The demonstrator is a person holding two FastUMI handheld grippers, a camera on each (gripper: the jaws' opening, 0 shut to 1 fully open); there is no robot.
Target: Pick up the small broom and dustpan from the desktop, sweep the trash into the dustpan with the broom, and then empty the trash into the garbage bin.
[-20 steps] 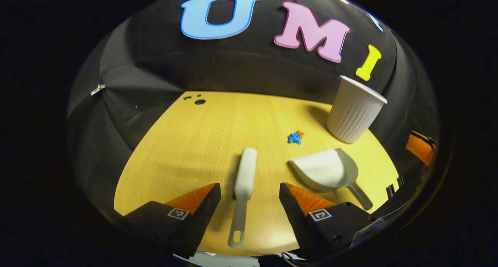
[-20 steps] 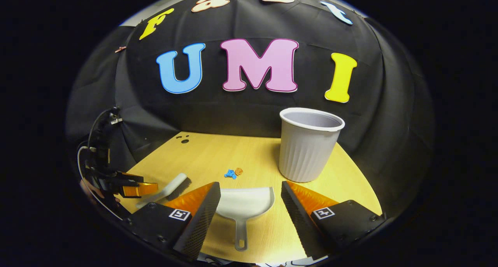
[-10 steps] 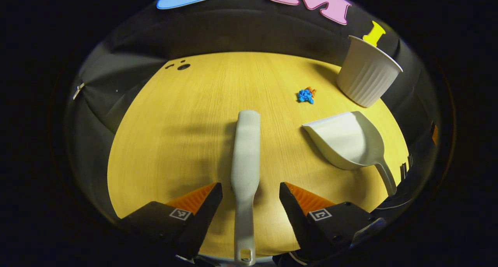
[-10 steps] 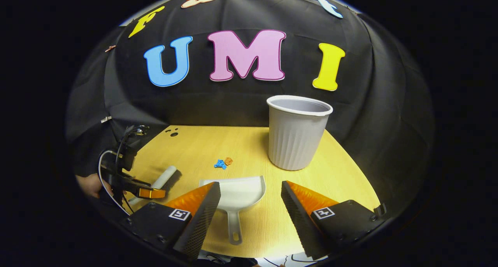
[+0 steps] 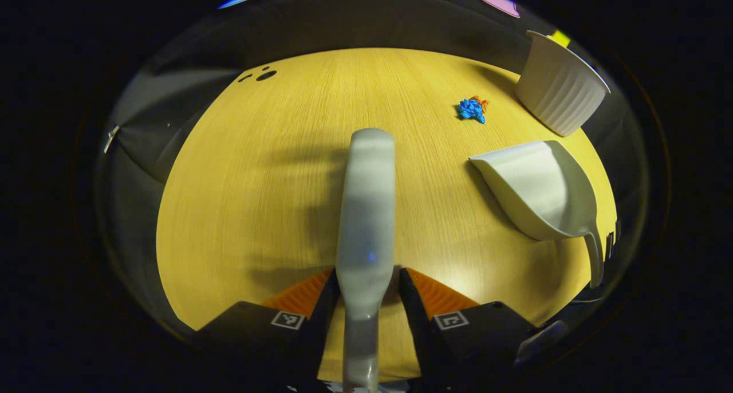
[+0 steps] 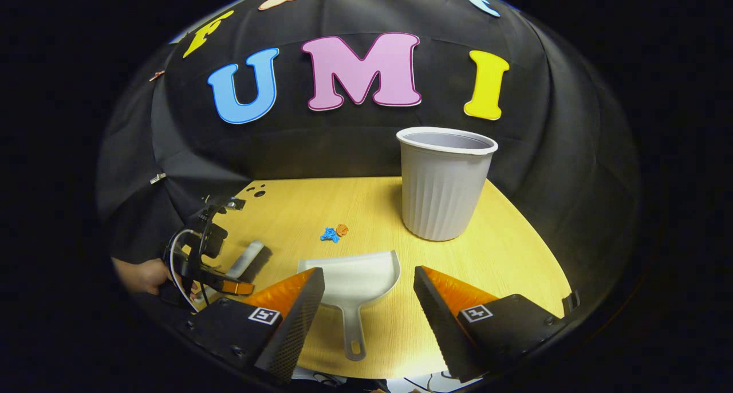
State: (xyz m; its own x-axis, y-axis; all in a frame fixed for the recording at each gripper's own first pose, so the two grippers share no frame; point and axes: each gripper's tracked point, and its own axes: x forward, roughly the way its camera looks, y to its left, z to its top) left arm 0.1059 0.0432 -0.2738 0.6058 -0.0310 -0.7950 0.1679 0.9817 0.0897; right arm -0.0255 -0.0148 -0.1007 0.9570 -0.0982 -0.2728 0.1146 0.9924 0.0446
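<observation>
The pale grey small broom (image 5: 366,209) lies lengthwise on the wooden desktop (image 5: 257,181), and my left gripper (image 5: 366,284) is shut on its neck, both fingers against its sides. The white dustpan (image 5: 538,187) rests to its right, mouth toward the blue and orange crumpled trash (image 5: 472,109). In the right gripper view the dustpan (image 6: 352,275) lies just ahead of my open right gripper (image 6: 369,301), its handle pointing back between the fingers without touching them. The trash (image 6: 334,232) sits beyond it. The left gripper (image 6: 212,267) holds the broom (image 6: 246,258) at the far left.
A ribbed pale garbage bin (image 6: 446,181) stands upright at the back right of the desktop (image 6: 504,255), also seen as the bin (image 5: 564,89) in the left gripper view. Small dark holes (image 5: 266,75) mark the table's far left corner. A hand (image 6: 140,275) holds the left gripper.
My left gripper moved forward and down over the broom and shut on its neck. The right gripper drifted slightly, staying open behind the dustpan.
</observation>
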